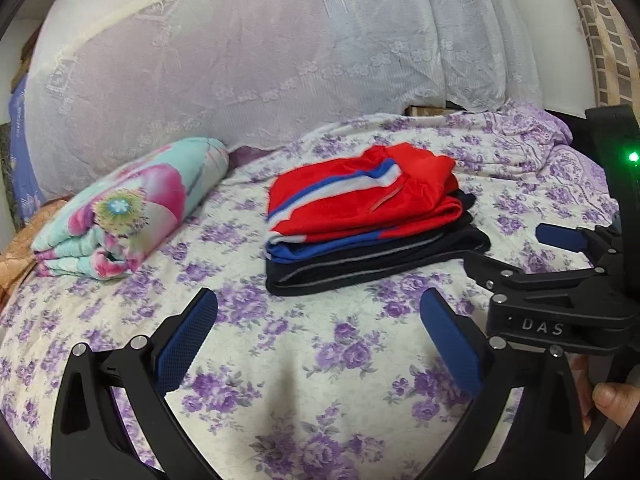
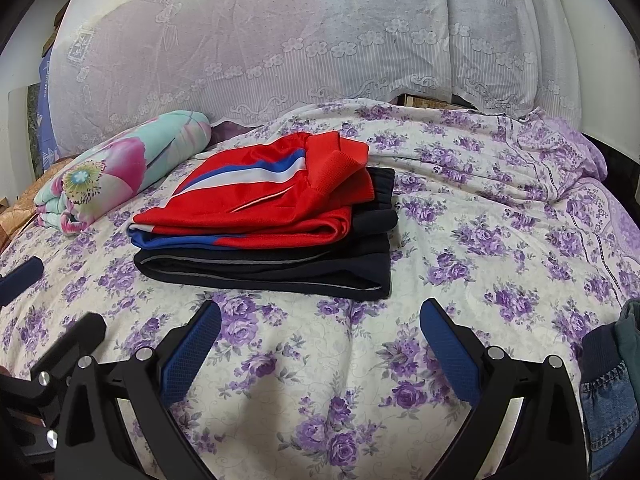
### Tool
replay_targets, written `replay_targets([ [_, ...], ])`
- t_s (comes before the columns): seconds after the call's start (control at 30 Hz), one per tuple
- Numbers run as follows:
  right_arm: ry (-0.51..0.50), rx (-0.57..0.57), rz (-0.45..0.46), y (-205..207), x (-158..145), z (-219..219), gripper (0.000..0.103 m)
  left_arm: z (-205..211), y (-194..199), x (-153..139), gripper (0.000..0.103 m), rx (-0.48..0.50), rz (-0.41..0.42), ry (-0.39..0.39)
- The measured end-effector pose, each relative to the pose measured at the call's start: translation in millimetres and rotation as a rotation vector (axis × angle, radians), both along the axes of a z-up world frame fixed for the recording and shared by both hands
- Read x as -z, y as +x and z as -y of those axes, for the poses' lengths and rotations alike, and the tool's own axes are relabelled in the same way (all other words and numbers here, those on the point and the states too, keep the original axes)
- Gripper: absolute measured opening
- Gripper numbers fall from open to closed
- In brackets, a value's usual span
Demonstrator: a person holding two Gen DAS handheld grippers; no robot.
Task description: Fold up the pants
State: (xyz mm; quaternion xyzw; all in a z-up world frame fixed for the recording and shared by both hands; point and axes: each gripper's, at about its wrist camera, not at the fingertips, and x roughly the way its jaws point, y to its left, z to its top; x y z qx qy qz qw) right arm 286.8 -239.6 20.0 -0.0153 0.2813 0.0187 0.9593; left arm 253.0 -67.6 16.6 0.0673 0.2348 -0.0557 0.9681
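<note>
We look across a bed spread with a cream sheet (image 2: 460, 208) printed in purple flowers, a white lace curtain (image 2: 280, 40) hanging behind it. A rolled floral quilt (image 1: 128, 208) lies at the left edge.

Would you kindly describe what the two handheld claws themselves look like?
Both the left claw and the right claw have matte black frames with silver bolts and blue textured pads on the fingers. In the left view, the right claw's body carries white "DAS" lettering and a green light.
</note>
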Motion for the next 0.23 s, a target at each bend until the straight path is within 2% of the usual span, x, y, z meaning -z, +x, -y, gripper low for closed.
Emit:
replay_targets([
  [0.07, 0.000, 0.000, -0.001, -0.1, 0.1, 0.0, 0.100, -0.8, 3.6, 1.2, 0.099, 0.002, -0.024, -0.011],
  [0.23, 0.000, -0.002, -0.001, 0.7, -0.5, 0.5, 0.100, -2.7, 2.2, 0.2, 0.099, 0.011, -0.012, -0.034],
])
